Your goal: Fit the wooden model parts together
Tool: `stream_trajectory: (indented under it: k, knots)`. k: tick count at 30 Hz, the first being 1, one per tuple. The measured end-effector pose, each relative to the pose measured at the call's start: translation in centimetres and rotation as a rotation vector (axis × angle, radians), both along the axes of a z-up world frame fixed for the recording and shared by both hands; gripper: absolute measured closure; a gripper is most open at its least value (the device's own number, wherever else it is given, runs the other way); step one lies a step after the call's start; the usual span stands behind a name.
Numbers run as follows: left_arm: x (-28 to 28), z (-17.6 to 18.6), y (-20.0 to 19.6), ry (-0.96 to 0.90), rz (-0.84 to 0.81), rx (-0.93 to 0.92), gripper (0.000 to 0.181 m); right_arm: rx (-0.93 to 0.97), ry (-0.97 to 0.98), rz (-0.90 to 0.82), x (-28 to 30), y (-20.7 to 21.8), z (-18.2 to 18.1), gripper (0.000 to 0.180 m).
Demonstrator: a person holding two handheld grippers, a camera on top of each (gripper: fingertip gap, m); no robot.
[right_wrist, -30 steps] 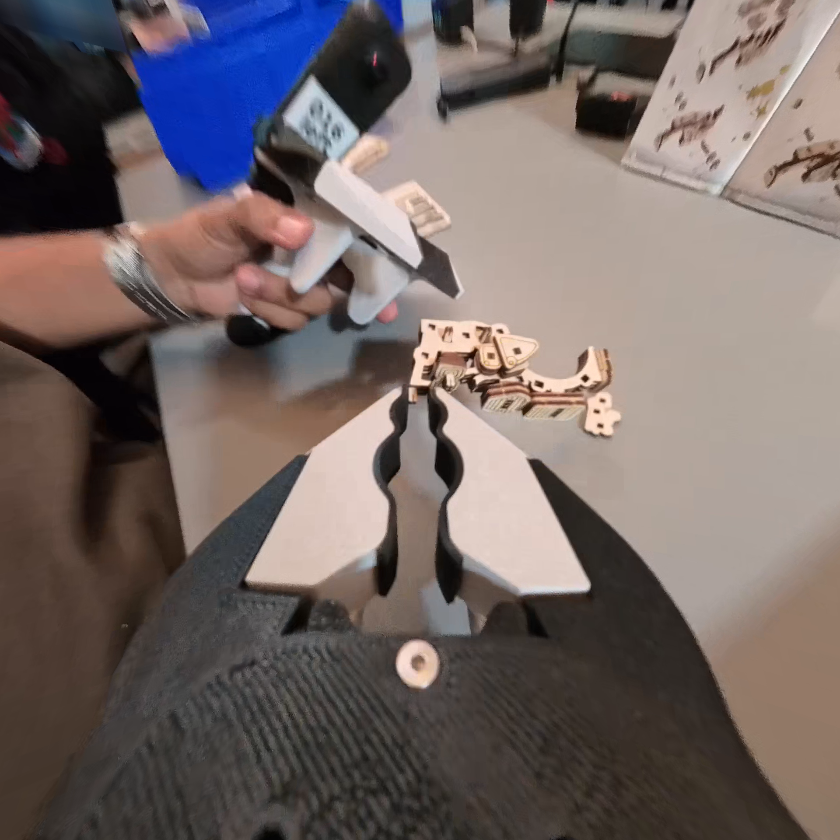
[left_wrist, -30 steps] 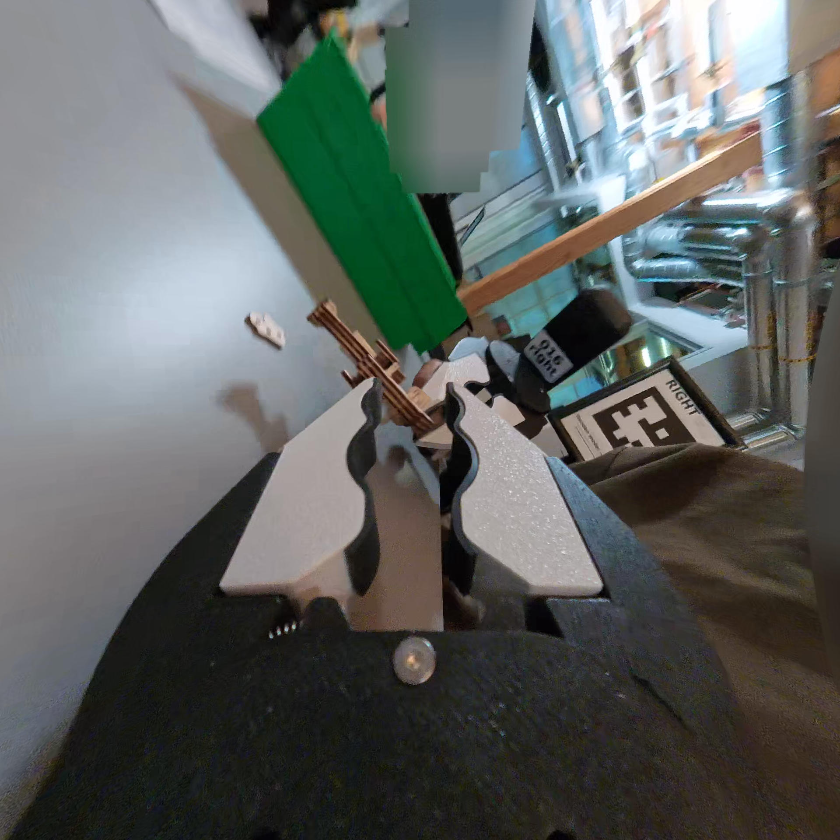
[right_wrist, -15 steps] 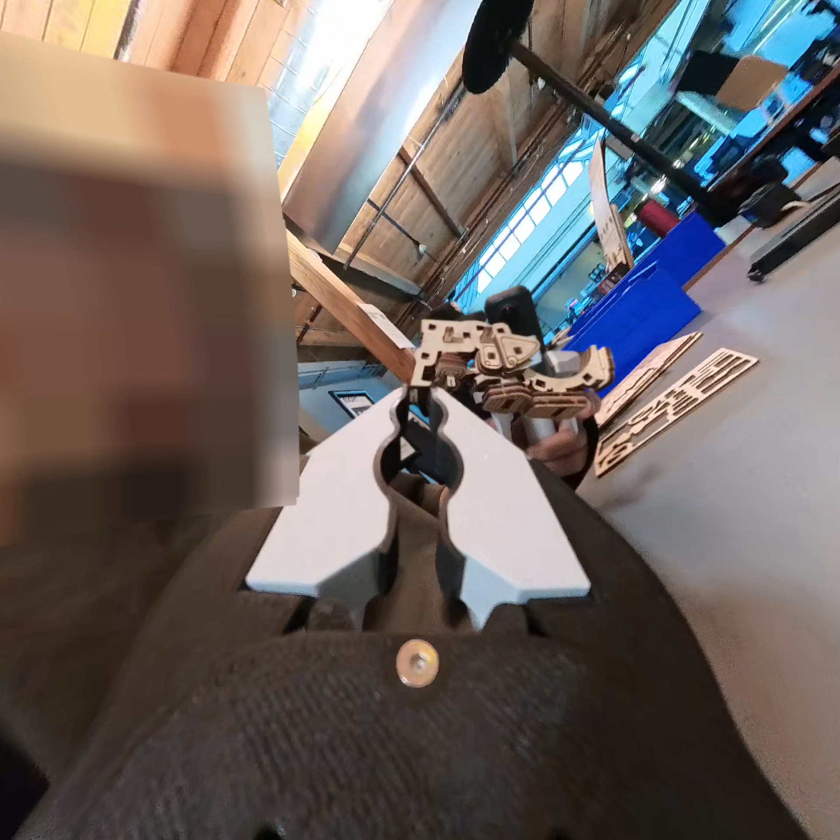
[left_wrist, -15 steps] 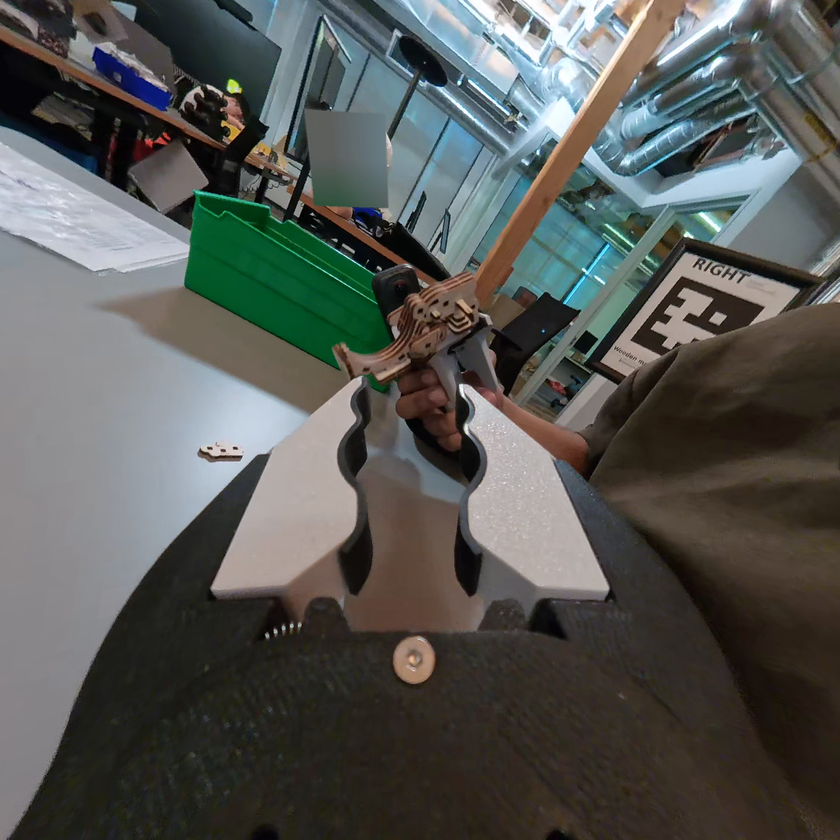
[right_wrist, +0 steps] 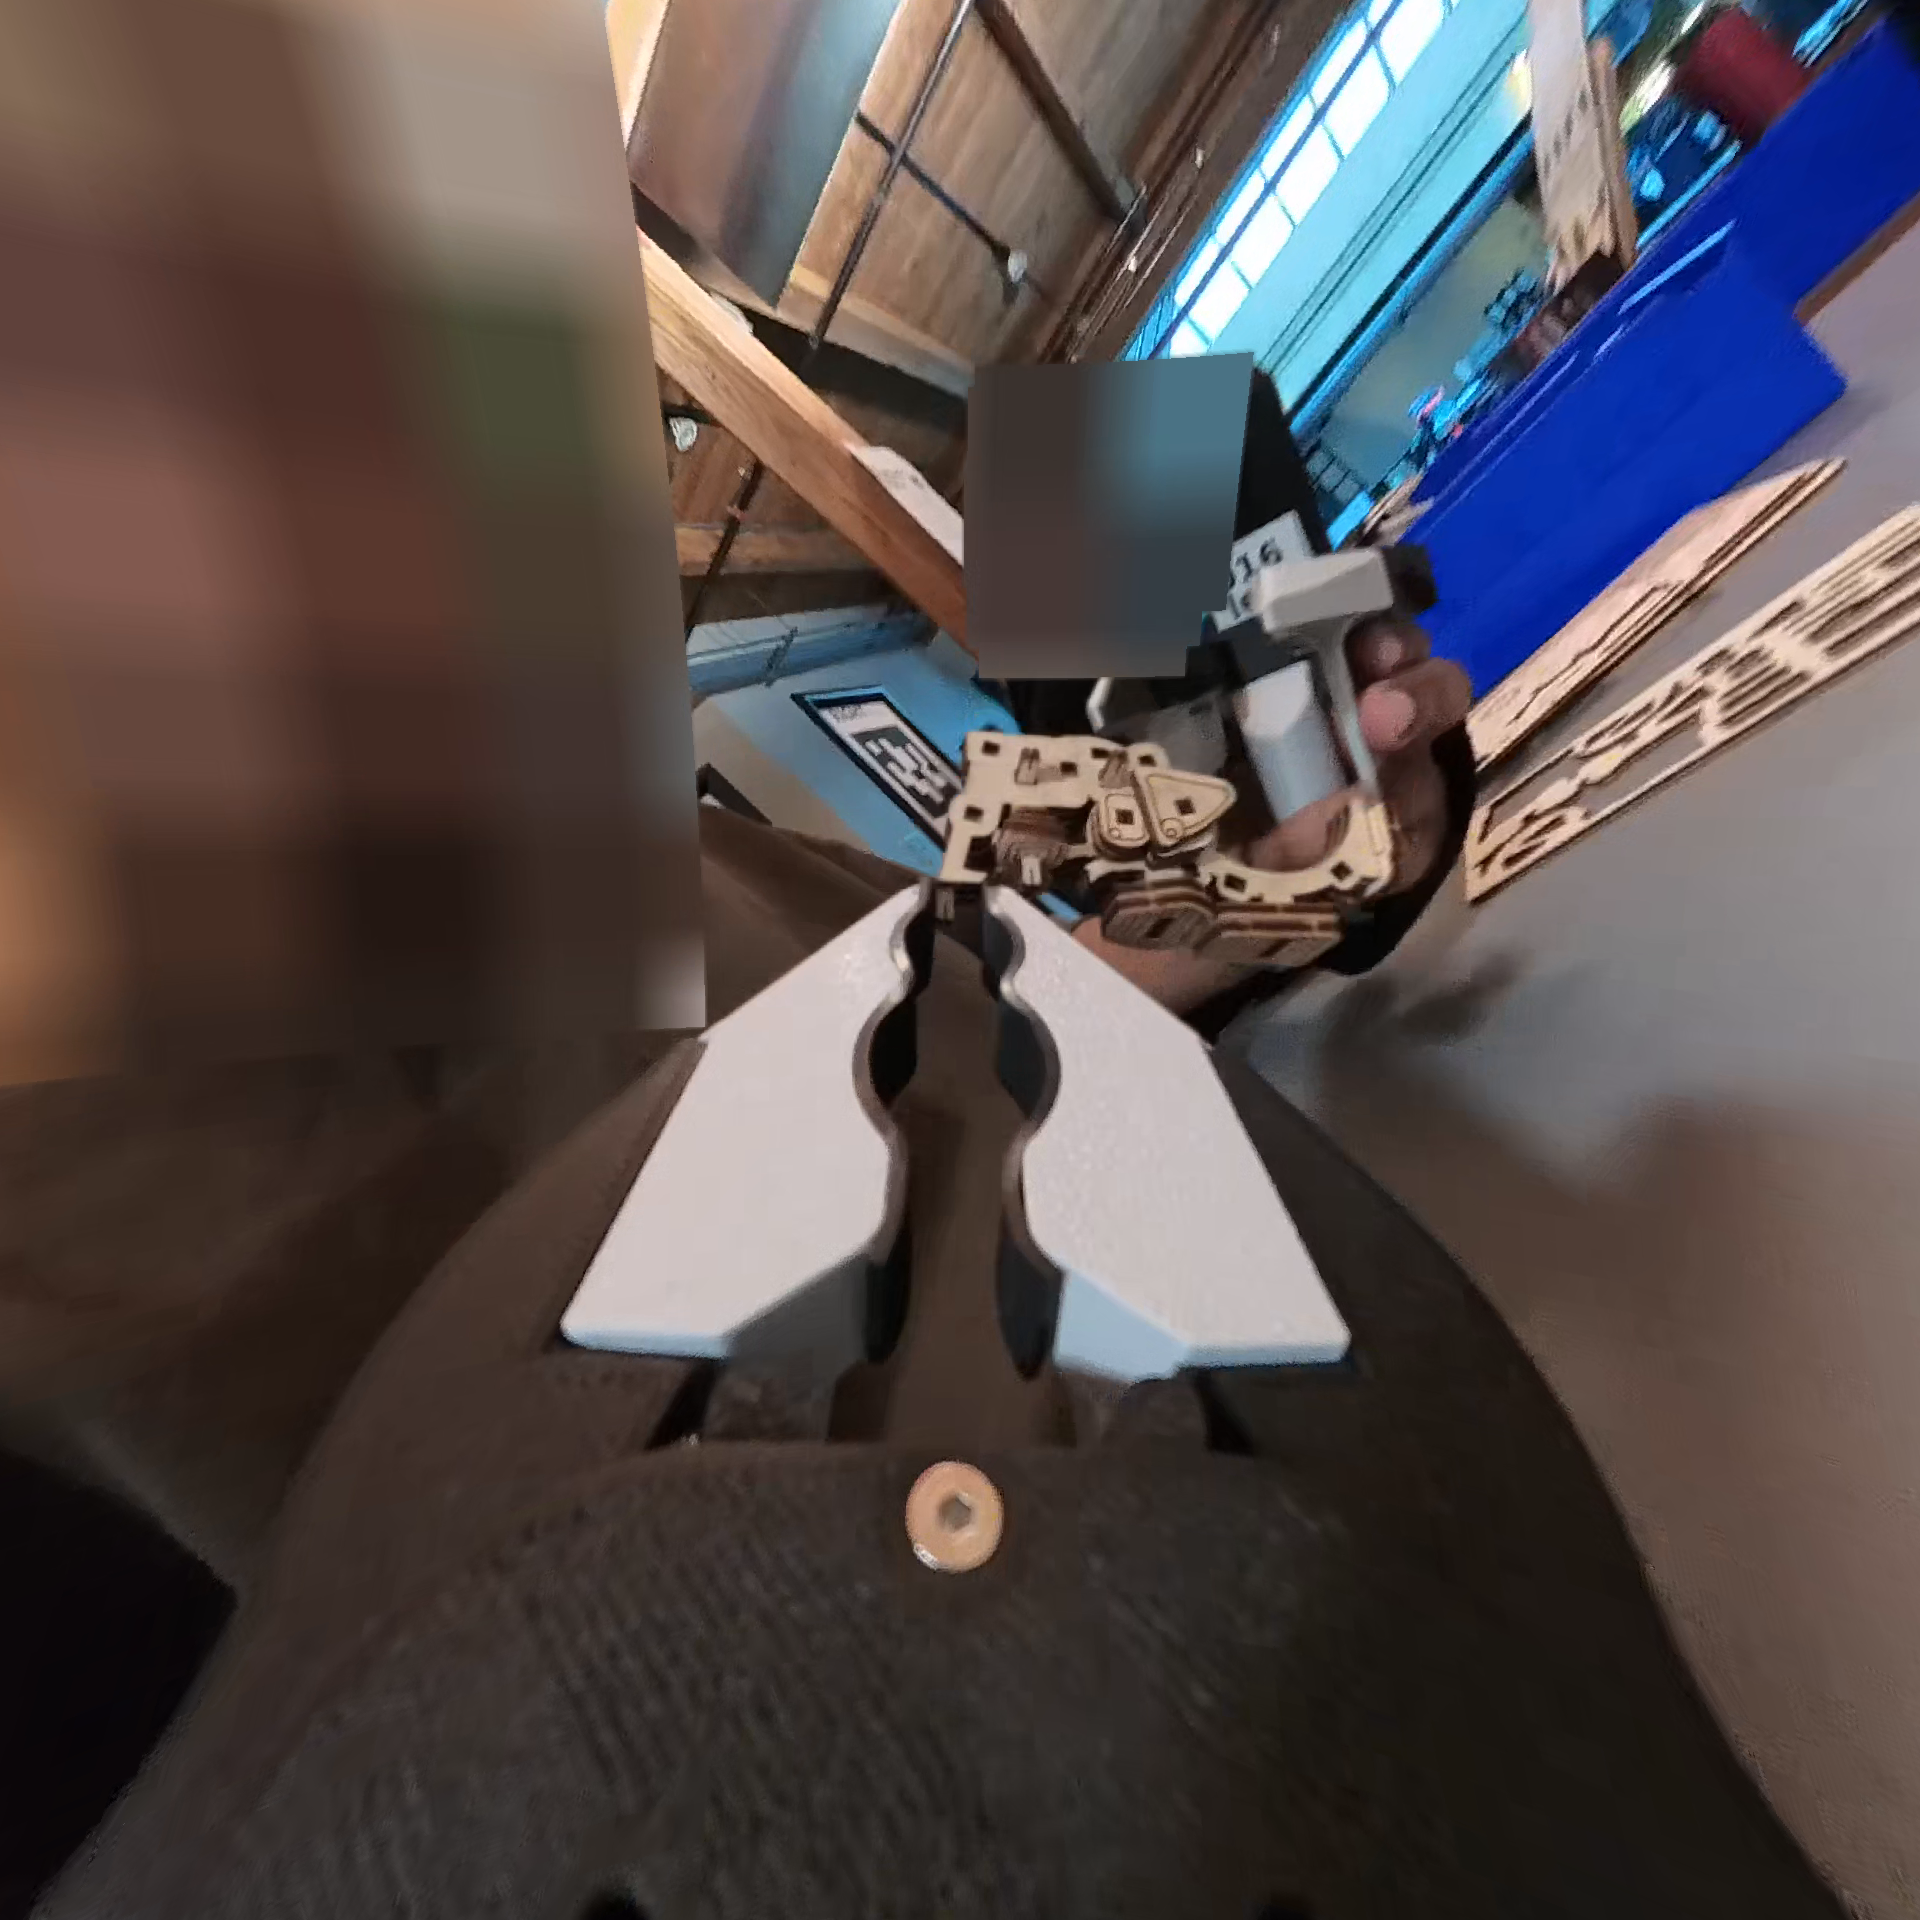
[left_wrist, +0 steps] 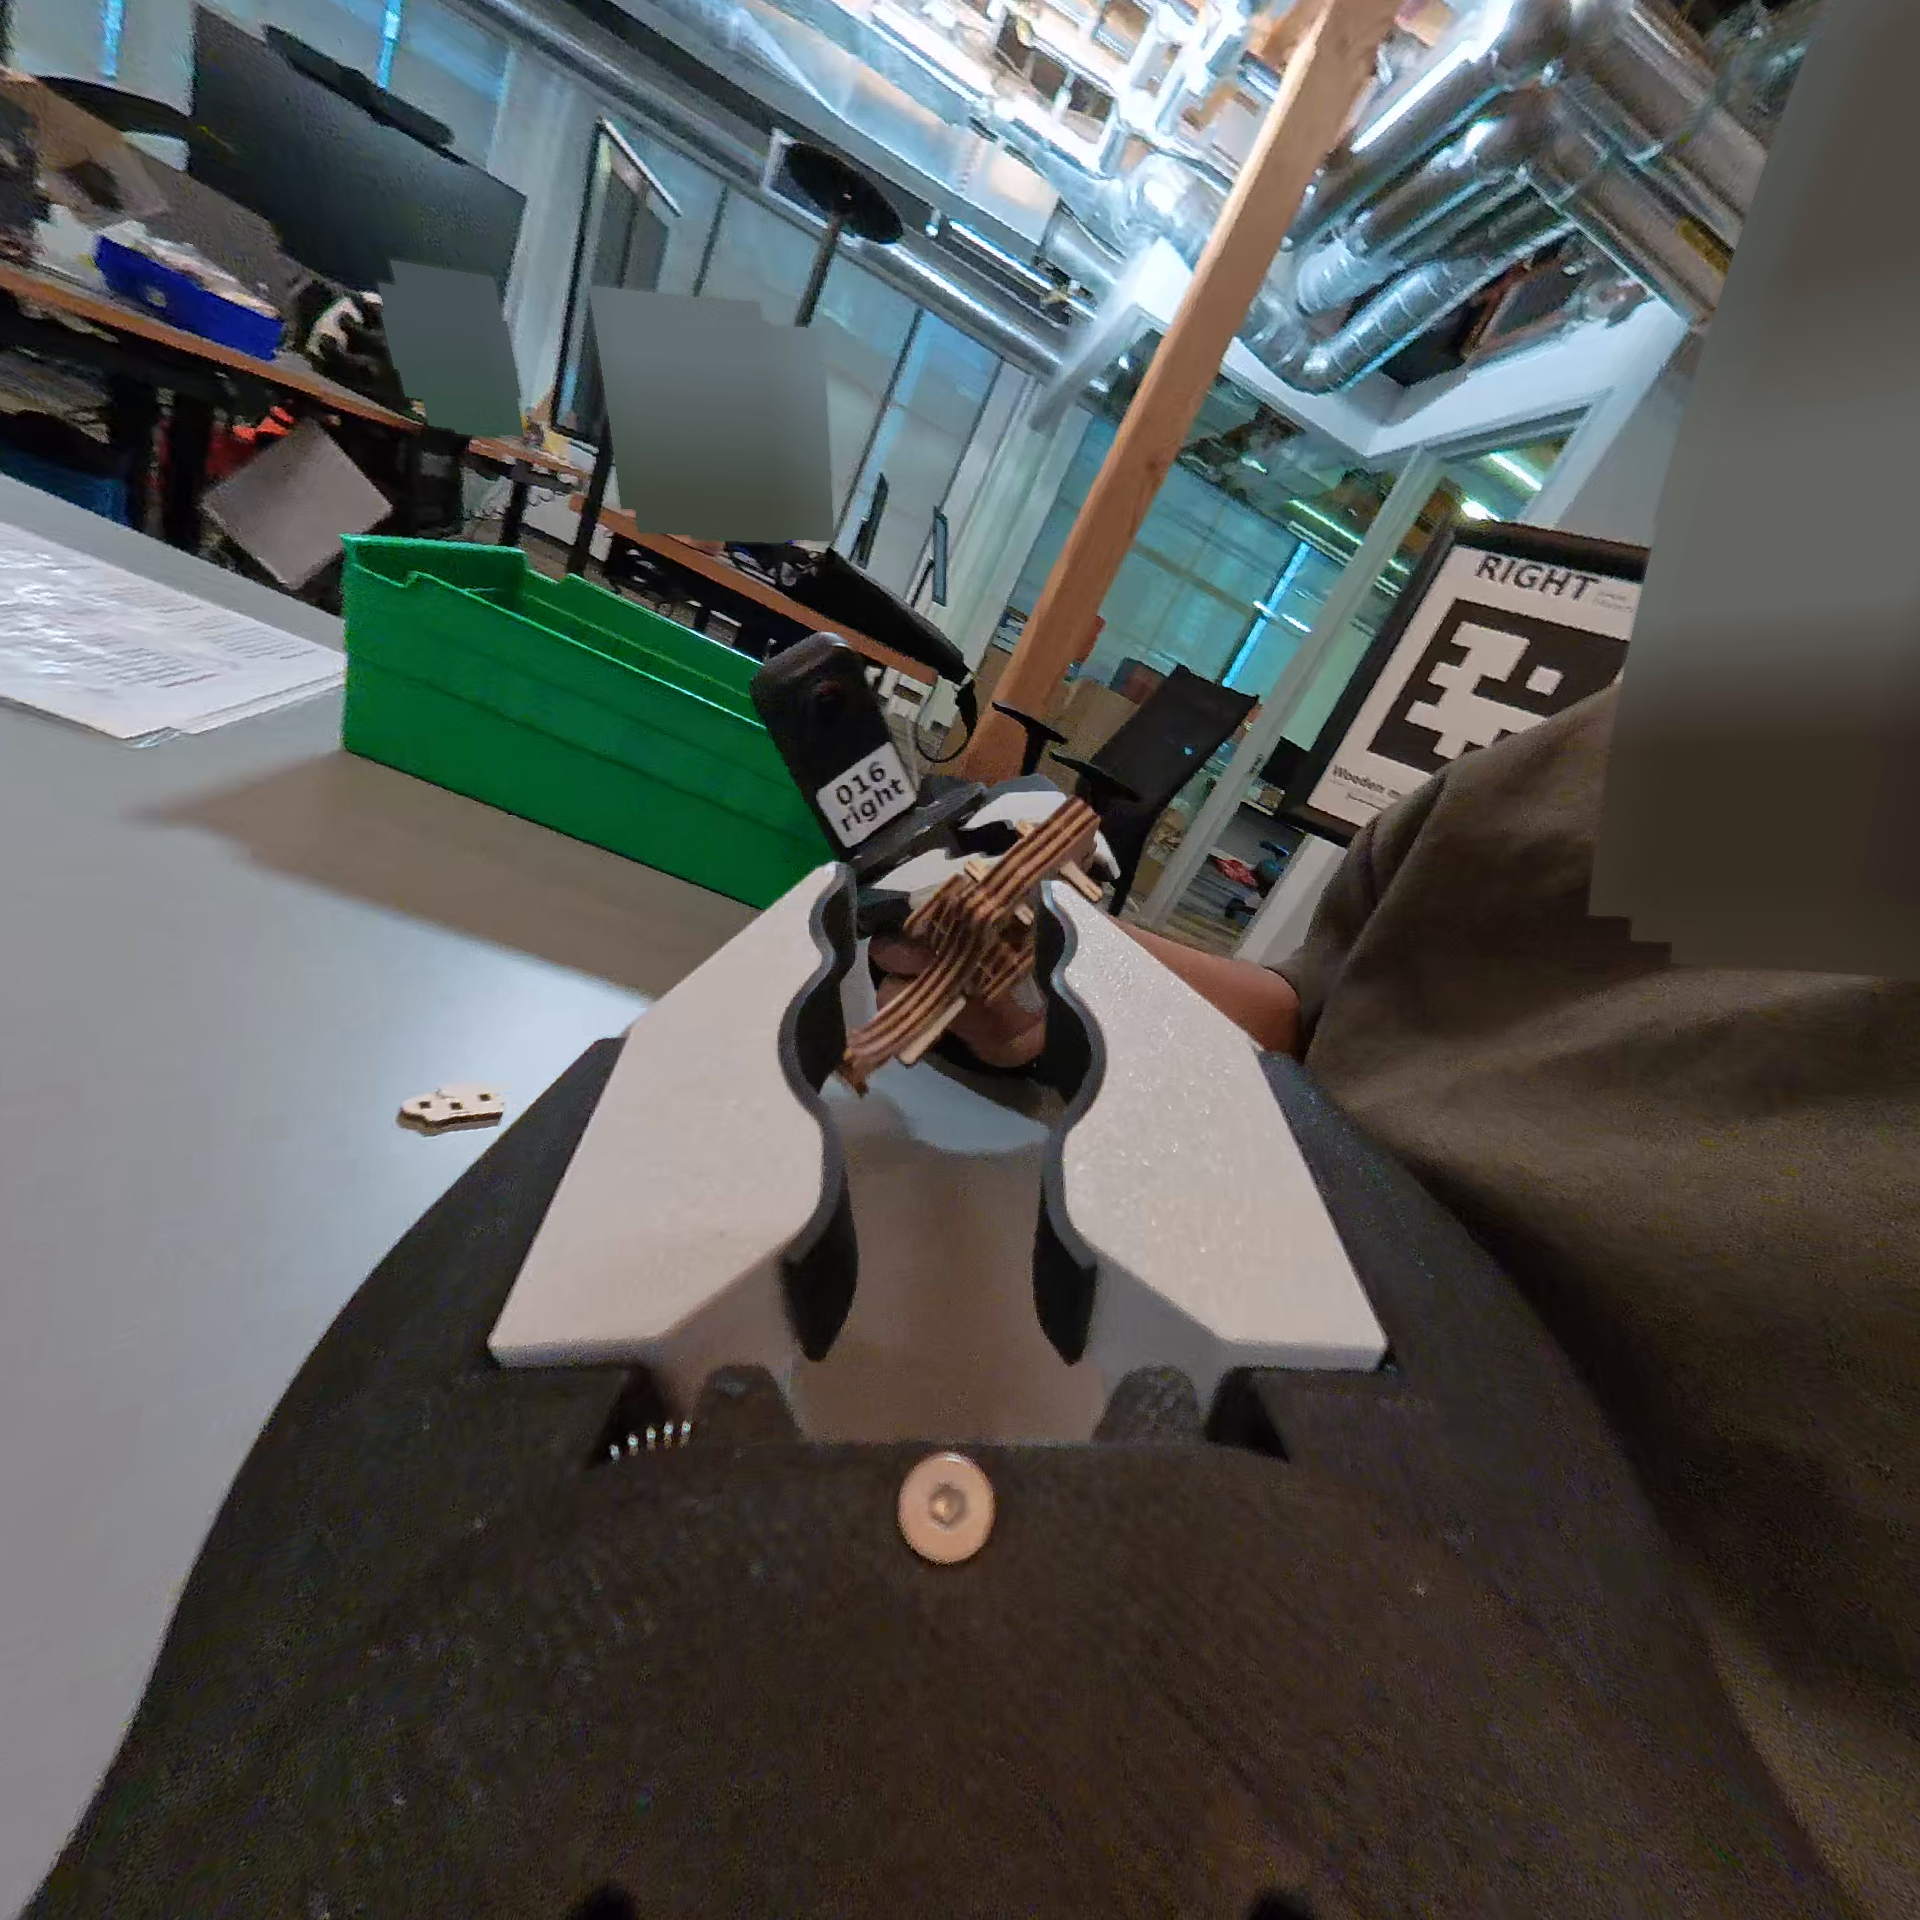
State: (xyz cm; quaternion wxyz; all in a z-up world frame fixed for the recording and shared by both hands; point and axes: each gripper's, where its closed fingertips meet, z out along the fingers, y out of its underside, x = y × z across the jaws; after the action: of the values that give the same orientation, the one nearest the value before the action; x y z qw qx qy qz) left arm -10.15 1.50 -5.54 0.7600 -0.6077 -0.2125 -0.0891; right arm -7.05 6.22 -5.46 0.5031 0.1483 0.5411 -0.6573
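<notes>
My right gripper (right_wrist: 956,902) is shut on a small tab at the lower corner of the light wooden model (right_wrist: 1122,821) and holds it up in the air. In the left wrist view the model (left_wrist: 971,935) shows edge-on, with the right gripper (left_wrist: 862,769) behind it. My left gripper (left_wrist: 940,909) is open. The model's curved end reaches in between its fingers, close to the right finger (left_wrist: 1060,935), with a gap on the left side. The left gripper (right_wrist: 1309,665) also shows behind the model in the right wrist view.
A small loose wooden piece (left_wrist: 452,1107) lies on the grey table (left_wrist: 208,987). A green bin (left_wrist: 540,686) and papers (left_wrist: 125,644) are farther back. Cut wooden sheets (right_wrist: 1683,707) and a blue bin (right_wrist: 1642,384) lie to the right. A person's olive sleeve is close by. The left gripper's tips are roughly 6 cm from the right gripper's.
The right gripper lifted the model off the table and kept its hold. The left gripper moved up to it, so the model's end now lies between its open fingers, which narrowed a little.
</notes>
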Motion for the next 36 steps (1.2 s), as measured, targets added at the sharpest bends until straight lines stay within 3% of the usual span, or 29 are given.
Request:
stream_trajectory:
  k: [9,16,26,31,36]
  knots:
    - [2.8,-0.9,2.0,0.009,-0.182,-0.055,0.157,-0.002,-0.144,0.127,1.0,-0.5,-0.3,0.173]
    - [2.7,-1.2,2.1,-0.004,-0.183,-0.065,0.172,-0.028,-0.186,0.138,0.9,-0.5,-0.1,0.173]
    - [2.6,-0.9,2.0,-0.004,-0.177,-0.057,0.176,-0.030,-0.223,0.133,0.3,-0.3,0.0,0.170]
    - [1.1,-1.2,1.2,0.013,-0.062,-0.093,0.176,0.071,-0.100,-0.072,-3.0,0.6,-1.3,0.163]
    - [-0.5,-2.9,1.0,0.108,0.089,-0.271,0.176,0.252,0.395,-0.459,-5.9,0.9,-1.7,0.140]
